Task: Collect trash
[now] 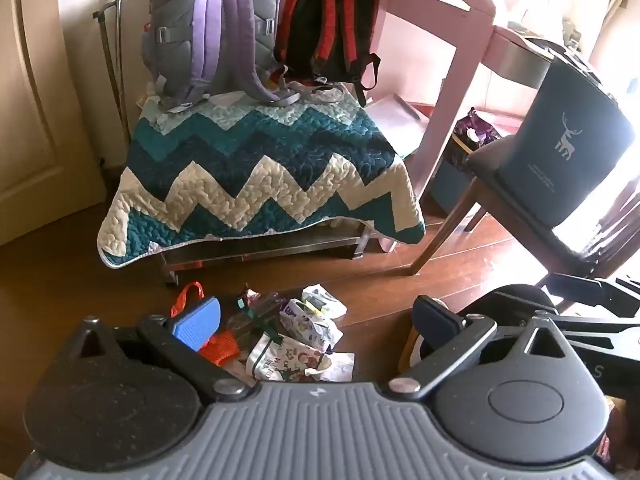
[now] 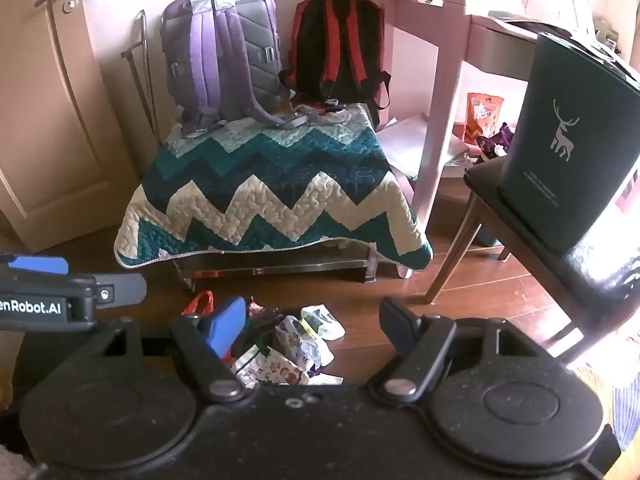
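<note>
Cream door [image 2: 48, 120] fills the upper left of the right wrist view, lever handle near the top edge. Centre frame: low bench draped in a teal-and-cream zigzag quilt [image 1: 256, 172], quilt hanging over the front edge. On the bench's far end, upright against the wall: purple-grey backpack [image 1: 212, 32] at left, black-and-red backpack [image 1: 328, 28] just beside it at right. Pink desk [image 1: 440, 60] in the upper right, one leg coming down to the floor right of the bench. Dark wooden chair [image 2: 520, 216] at right, dark teal bag with a white deer logo [image 2: 568, 140] standing upright on its seat. Under the desk, an orange snack packet [image 2: 484, 116] and a purple wrapper [image 2: 496, 142]. Thin metal frame [image 1: 110, 48] leans on the wall left of the bench.

Trash pile [image 1: 296, 332] lies on the brown wood floor, lower centre, in front of the bench: crumpled white printed wrappers, clear plastic, an orange-red plastic bag [image 1: 188, 300] at its left edge. Nothing sits between pile and grippers.

Left gripper [image 1: 316, 320]: fingers spread wide, empty, above the pile, blue pad [image 1: 196, 320] on its left-of-frame finger. Right gripper [image 2: 312, 324]: fingers also released, empty, above the pile.
</note>
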{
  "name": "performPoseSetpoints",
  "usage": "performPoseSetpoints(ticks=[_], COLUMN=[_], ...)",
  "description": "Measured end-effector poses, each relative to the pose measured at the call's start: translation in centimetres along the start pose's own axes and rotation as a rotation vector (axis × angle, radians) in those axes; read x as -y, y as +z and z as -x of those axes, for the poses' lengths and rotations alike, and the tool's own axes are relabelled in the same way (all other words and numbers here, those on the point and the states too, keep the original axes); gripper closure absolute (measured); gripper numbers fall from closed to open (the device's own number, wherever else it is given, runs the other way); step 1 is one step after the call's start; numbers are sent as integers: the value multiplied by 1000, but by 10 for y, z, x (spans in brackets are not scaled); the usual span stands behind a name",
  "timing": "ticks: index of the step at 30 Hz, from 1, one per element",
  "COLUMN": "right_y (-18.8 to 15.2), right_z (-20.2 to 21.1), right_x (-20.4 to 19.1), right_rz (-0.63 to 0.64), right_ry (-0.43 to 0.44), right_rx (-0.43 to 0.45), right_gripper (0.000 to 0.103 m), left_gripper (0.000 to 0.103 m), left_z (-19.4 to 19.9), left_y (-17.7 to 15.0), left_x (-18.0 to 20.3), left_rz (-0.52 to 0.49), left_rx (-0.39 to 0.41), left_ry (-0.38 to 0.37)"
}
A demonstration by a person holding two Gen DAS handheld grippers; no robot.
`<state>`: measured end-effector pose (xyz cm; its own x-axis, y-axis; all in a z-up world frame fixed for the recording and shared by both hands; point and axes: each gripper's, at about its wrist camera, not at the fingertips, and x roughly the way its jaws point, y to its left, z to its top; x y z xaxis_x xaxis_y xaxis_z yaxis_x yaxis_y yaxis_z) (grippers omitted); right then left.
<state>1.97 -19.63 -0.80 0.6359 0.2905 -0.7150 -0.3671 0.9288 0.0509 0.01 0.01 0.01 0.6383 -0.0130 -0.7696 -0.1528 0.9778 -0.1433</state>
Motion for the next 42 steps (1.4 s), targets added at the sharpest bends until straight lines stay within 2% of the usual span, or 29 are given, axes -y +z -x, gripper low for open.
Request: performPoseSetpoints(ticks=[2, 7, 8, 16, 42], right_y=[-1, -10, -4, -3, -8], right_z=[-1, 4, 3, 3, -1], right_x=[0, -3, 0, 2, 6], right_rz=[2, 3, -9, -18, -18], right_ry=[-1, -17, -10, -2, -1], right_rx=[5, 59, 31, 18, 12], right_gripper=[29, 29, 29, 29, 29], left_gripper=[0, 0, 0, 0, 0], left_z=[0, 1, -1, -1, -6], left_y=[1, 3, 2, -2, -9], left_x=[-1, -11, -6, 16, 8], left_rz=[23, -5, -10, -64, -61], left_rx=[-8, -1, 0, -1, -10], left_ry=[-30, -34, -34, -7, -9])
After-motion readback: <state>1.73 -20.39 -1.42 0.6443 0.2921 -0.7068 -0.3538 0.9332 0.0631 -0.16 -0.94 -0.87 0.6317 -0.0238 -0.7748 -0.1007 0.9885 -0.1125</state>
